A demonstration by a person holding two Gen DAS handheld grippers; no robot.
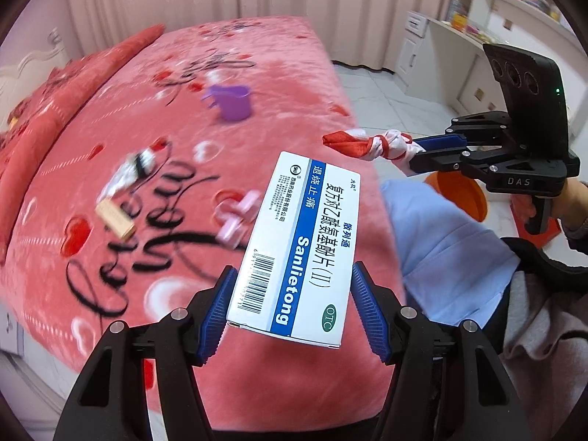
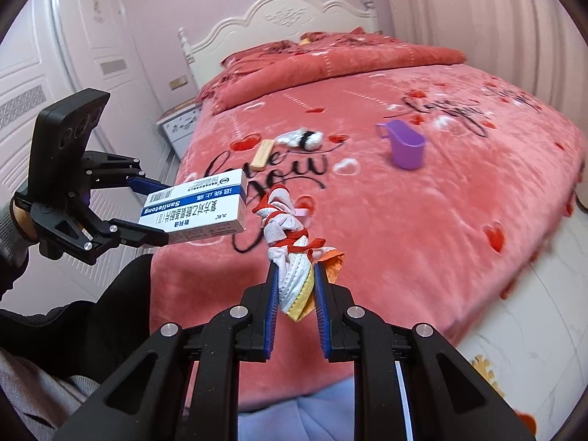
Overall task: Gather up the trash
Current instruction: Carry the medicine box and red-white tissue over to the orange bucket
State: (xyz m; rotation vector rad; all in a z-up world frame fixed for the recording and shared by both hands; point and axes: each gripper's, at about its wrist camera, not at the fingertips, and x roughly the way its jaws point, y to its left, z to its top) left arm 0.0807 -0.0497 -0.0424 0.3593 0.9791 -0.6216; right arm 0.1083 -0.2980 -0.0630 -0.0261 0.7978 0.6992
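My left gripper [image 1: 290,308] is shut on a white and blue medicine box [image 1: 294,246], held above the near edge of the pink bed; the box also shows in the right wrist view [image 2: 194,209]. My right gripper [image 2: 294,283] is shut on a knotted white and red wrapper bundle [image 2: 290,250], held above the bed's corner; the bundle also shows in the left wrist view [image 1: 371,143]. On the bed lie a crumpled white wrapper [image 2: 303,139], a tan flat stick-like packet [image 2: 262,153] and small pink pieces [image 1: 239,217].
A purple cup [image 2: 406,149] stands on the bed [image 2: 441,220]. An orange bin [image 1: 461,193] stands on the tiled floor to the right of the bed. A nightstand [image 2: 180,125] and wardrobe are at the left, a desk and shelves [image 1: 459,36] at the far right.
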